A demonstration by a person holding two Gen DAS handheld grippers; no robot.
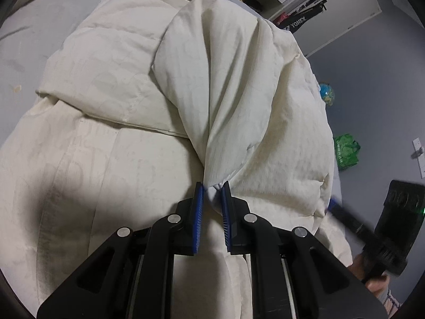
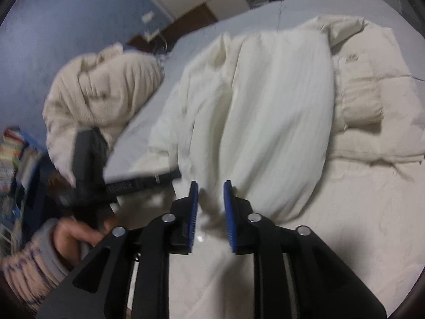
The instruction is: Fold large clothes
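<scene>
Left wrist view: my left tool [image 1: 212, 188] pinches a gathered fold of the cream down jacket [image 1: 111, 85], which spreads ahead of it across the grey bed [image 1: 24, 53]. My right tool [image 2: 209, 188] hovers with its blue pads [image 2: 229, 207] parted, gripping nothing, just above the jacket's white lining [image 2: 265, 111]. A beige knit garment [image 2: 106, 90] lies heaped far to its left.

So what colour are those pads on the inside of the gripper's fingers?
Blue, on black fingers; the left gripper's pads show it most sharply in the left wrist view.
</scene>
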